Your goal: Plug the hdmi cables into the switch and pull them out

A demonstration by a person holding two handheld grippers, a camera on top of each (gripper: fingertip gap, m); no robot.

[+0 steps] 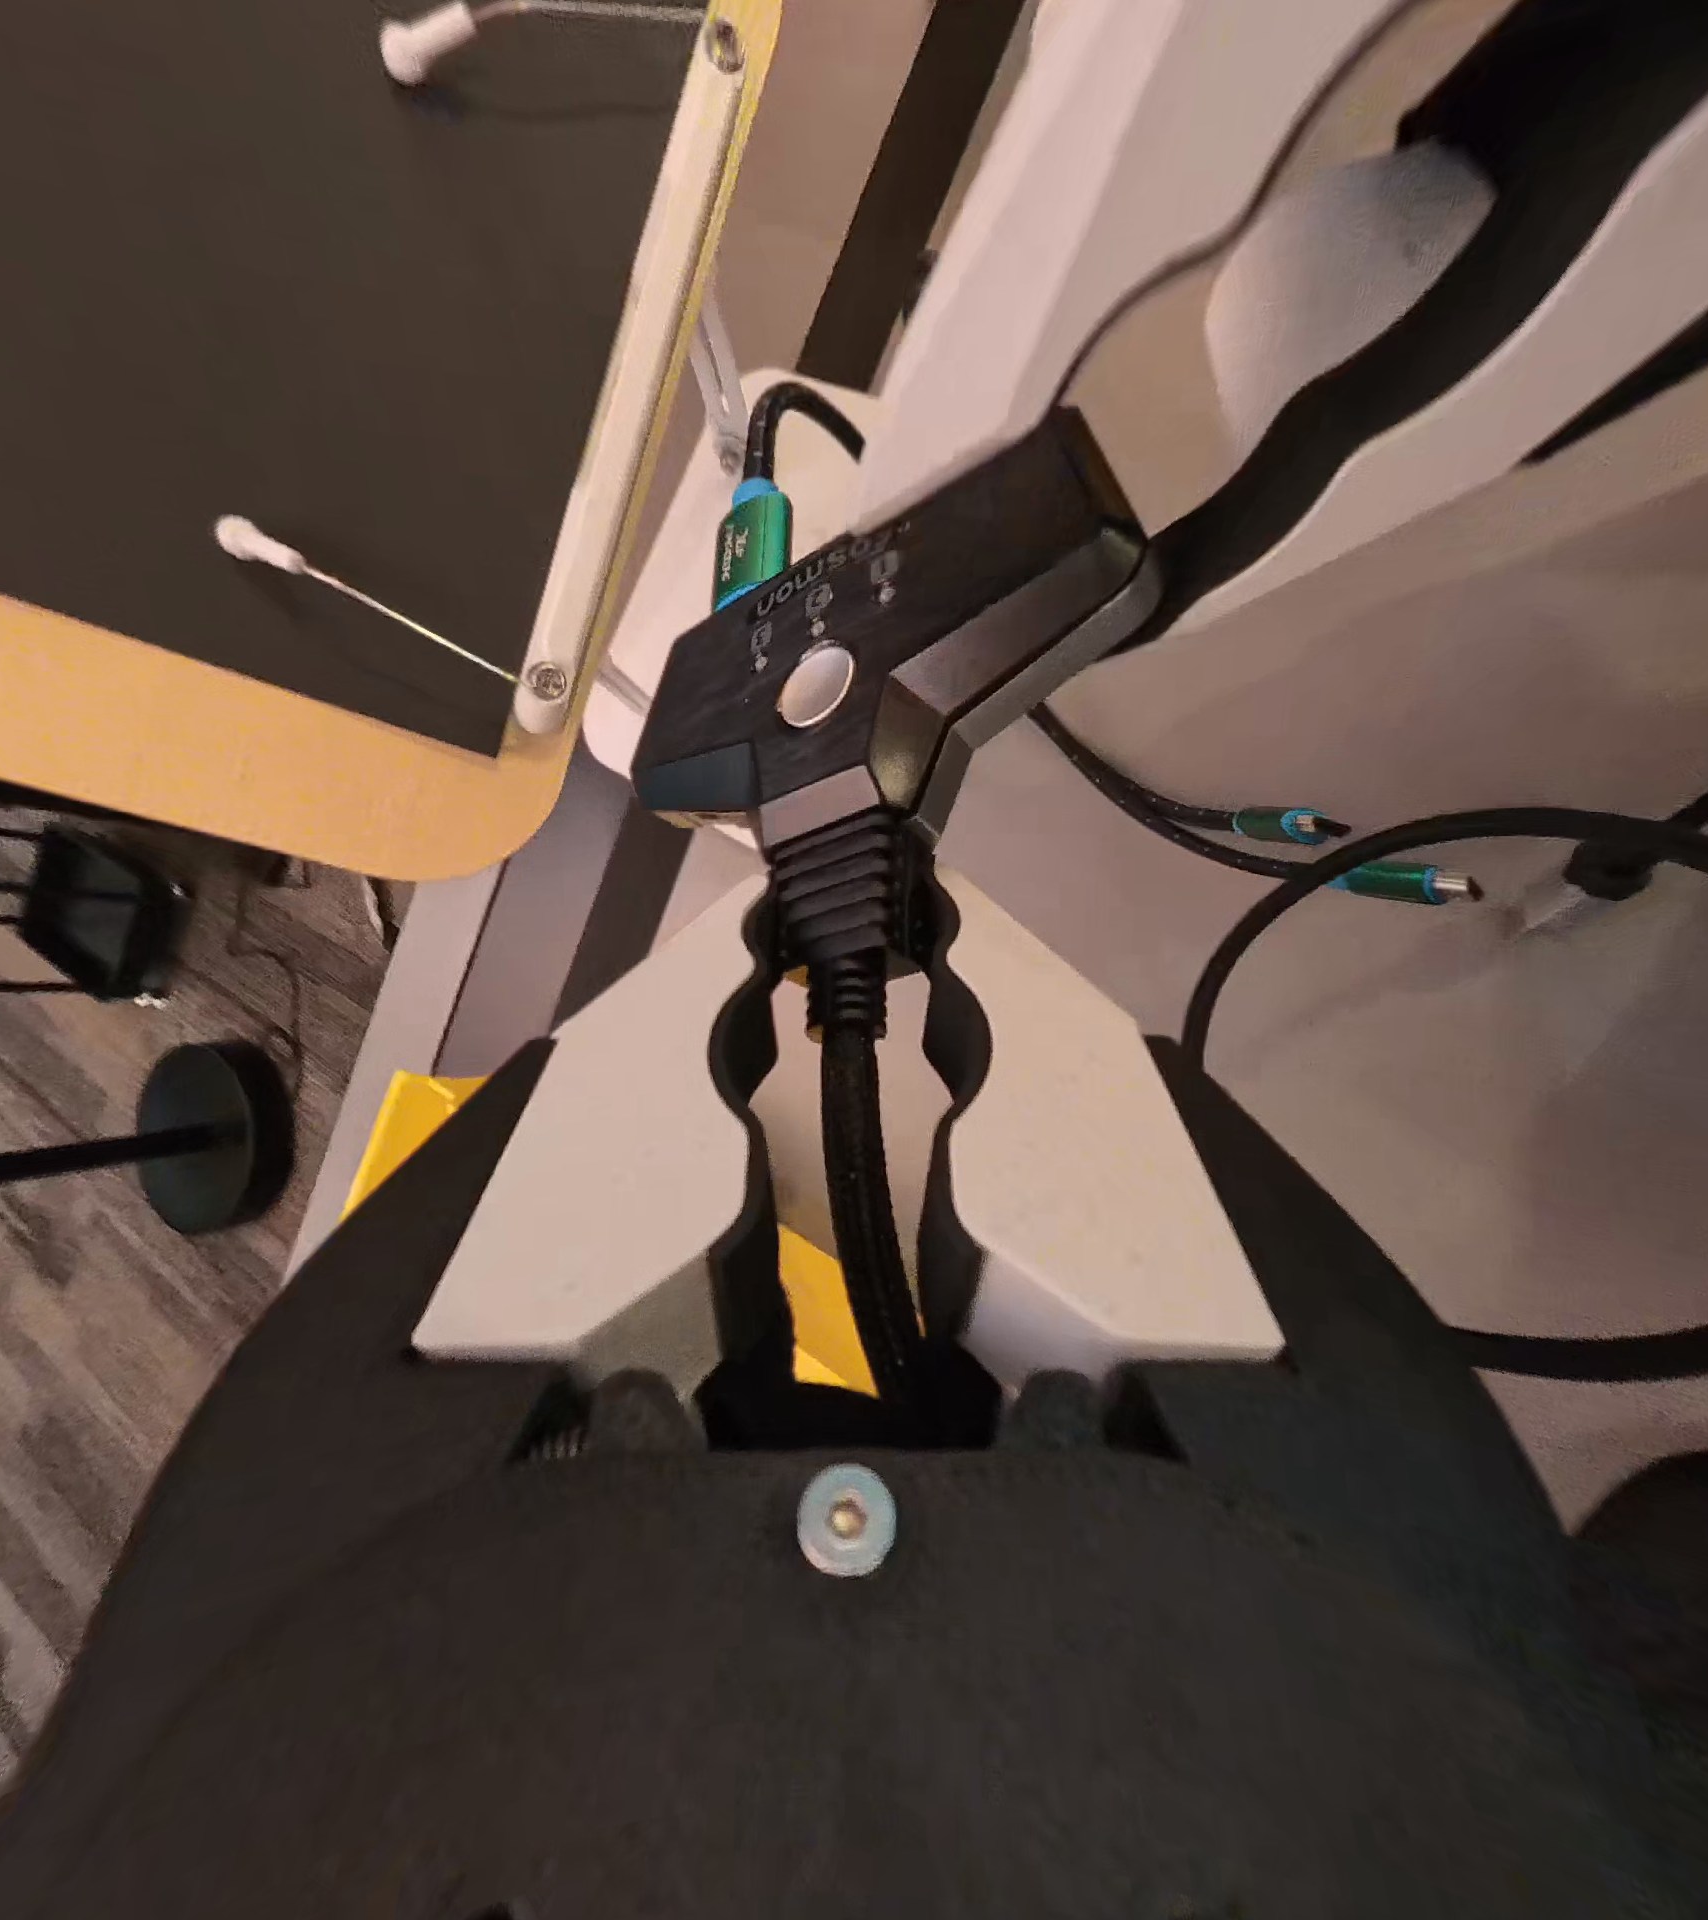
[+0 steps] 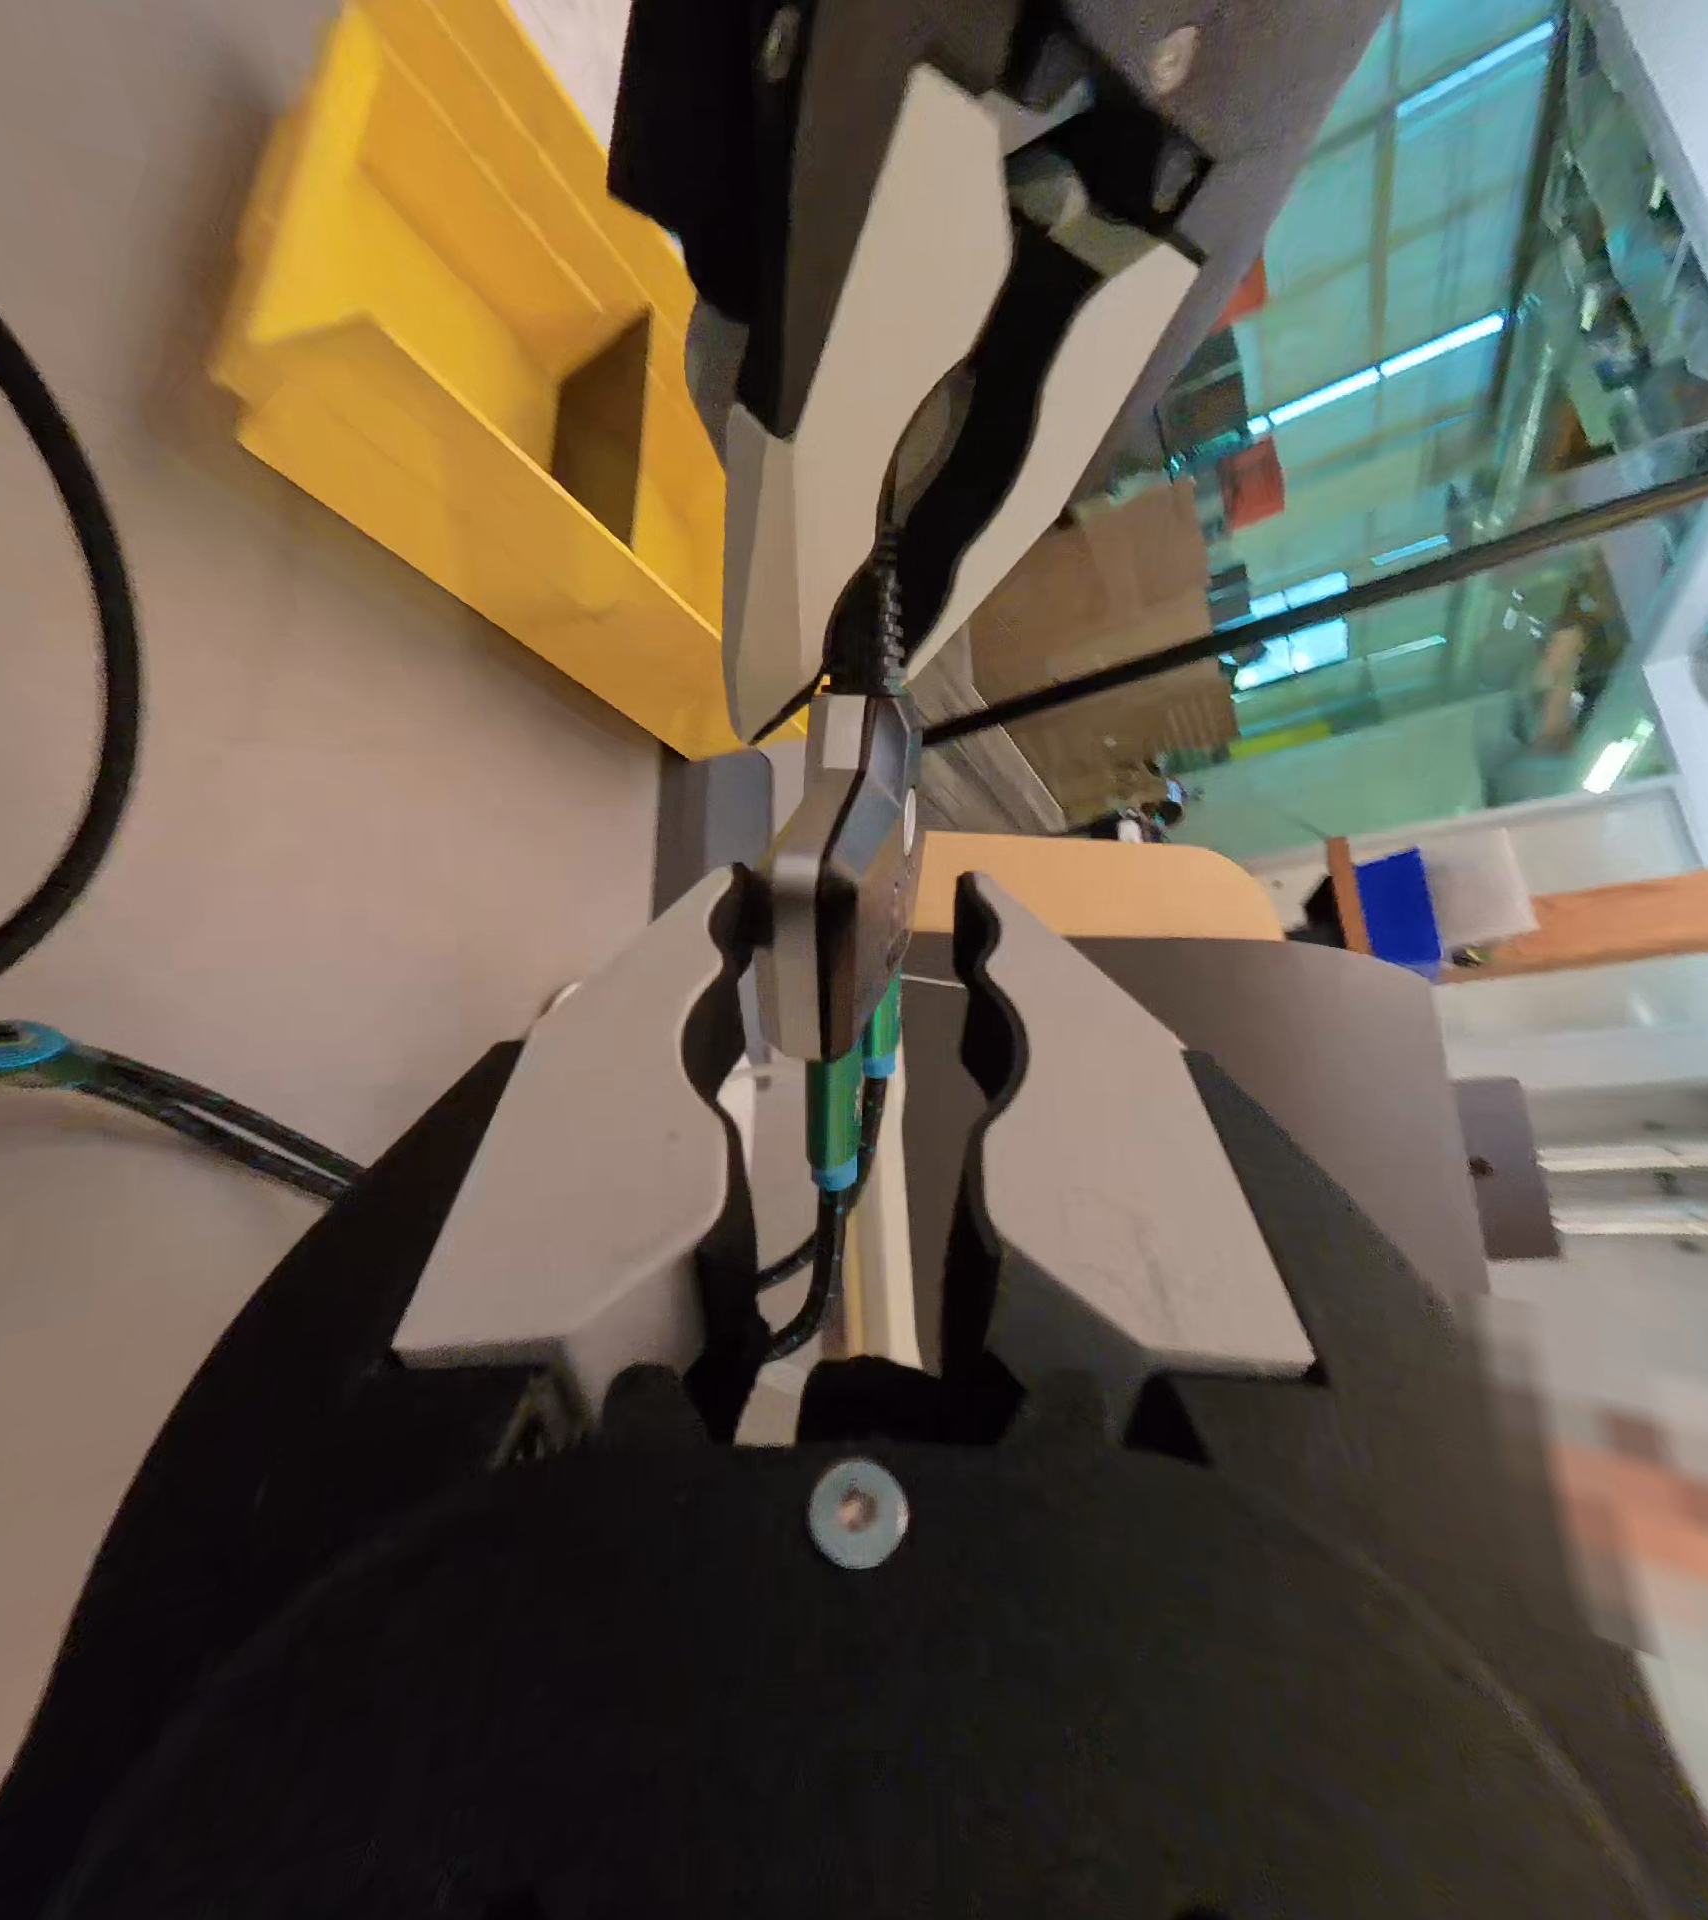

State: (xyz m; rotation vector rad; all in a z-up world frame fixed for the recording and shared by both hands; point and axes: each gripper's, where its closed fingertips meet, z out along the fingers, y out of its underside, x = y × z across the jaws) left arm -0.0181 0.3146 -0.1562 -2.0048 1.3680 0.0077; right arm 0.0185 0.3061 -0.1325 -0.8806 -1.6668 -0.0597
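Observation:
The black HDMI switch [image 1: 891, 623] with a round silver button is held in the air. My left gripper [image 1: 845, 904] is shut on the ribbed strain relief of the switch's own cable [image 1: 865, 1174]. A green HDMI plug [image 1: 751, 551] sits in the switch's far side. In the right wrist view, two green plugs [image 2: 834, 1112] sit in the switch [image 2: 845, 873]. My right gripper [image 2: 850, 894] is open, its fingers on either side of the switch and plugs. Two loose green plugs [image 1: 1401, 883] lie on the white table. The left gripper [image 2: 850, 665] shows opposite.
A yellow bin [image 2: 476, 416] lies on the white table beside the left gripper. A thick black cable [image 2: 102, 520] loops over the table. A dark tabletop with a tan edge [image 1: 206, 748] stands at the left, with a round black base [image 1: 216, 1138] on the floor. The gap from one gripper's tips to the other's is roughly 5 cm.

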